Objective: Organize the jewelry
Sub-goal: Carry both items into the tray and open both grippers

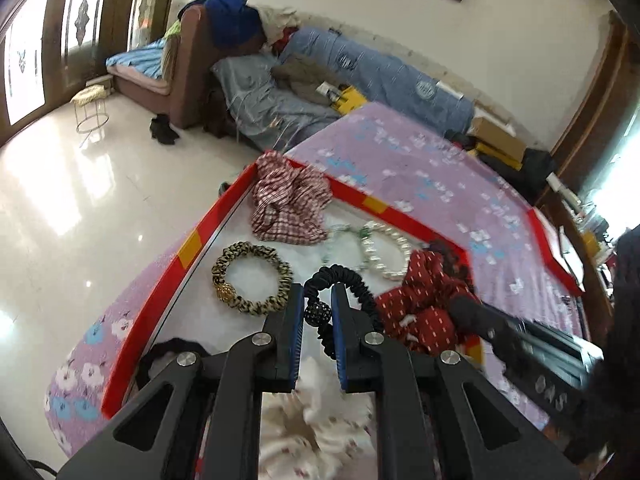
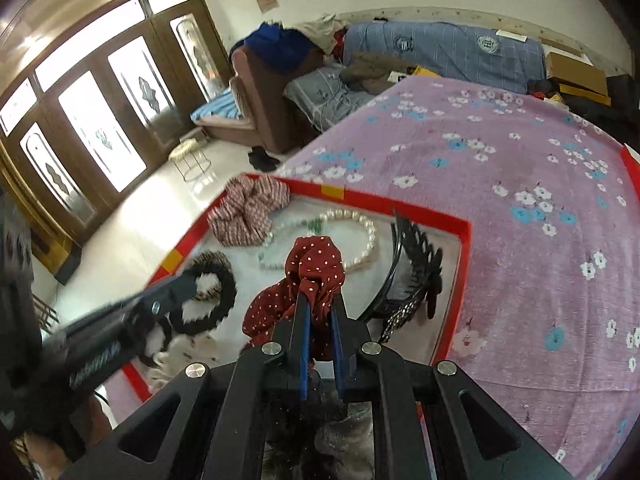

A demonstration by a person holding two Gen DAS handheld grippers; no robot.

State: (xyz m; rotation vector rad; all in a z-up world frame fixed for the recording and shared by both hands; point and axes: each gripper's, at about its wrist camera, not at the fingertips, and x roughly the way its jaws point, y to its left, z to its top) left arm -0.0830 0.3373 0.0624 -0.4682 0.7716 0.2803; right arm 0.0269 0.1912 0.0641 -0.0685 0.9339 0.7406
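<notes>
My left gripper [image 1: 318, 296] is shut on a black hair tie [image 1: 356, 280] with a beaded ball, low over the red tray [image 1: 216, 216]. Just to its right, the blurred right gripper [image 1: 468, 312] holds a red dotted scrunchie [image 1: 424, 308]. In the right wrist view, the right gripper [image 2: 318, 304] is shut on that red dotted scrunchie [image 2: 316, 260] above the red tray [image 2: 400, 204]. The left gripper [image 2: 184, 284] shows as a blur at the left. In the tray lie a leopard scrunchie [image 1: 252, 276], a plaid scrunchie [image 1: 288, 204] and a pearl bracelet [image 1: 384, 248].
A black hair claw [image 2: 416, 272] lies by the tray's right wall. A white floral scrunchie [image 1: 320, 412] sits under the left gripper. The tray rests on a purple flowered bedspread [image 2: 520, 160]. A second red rim [image 1: 552, 240] lies farther right. A tiled floor [image 1: 80, 200] lies beyond the bed edge.
</notes>
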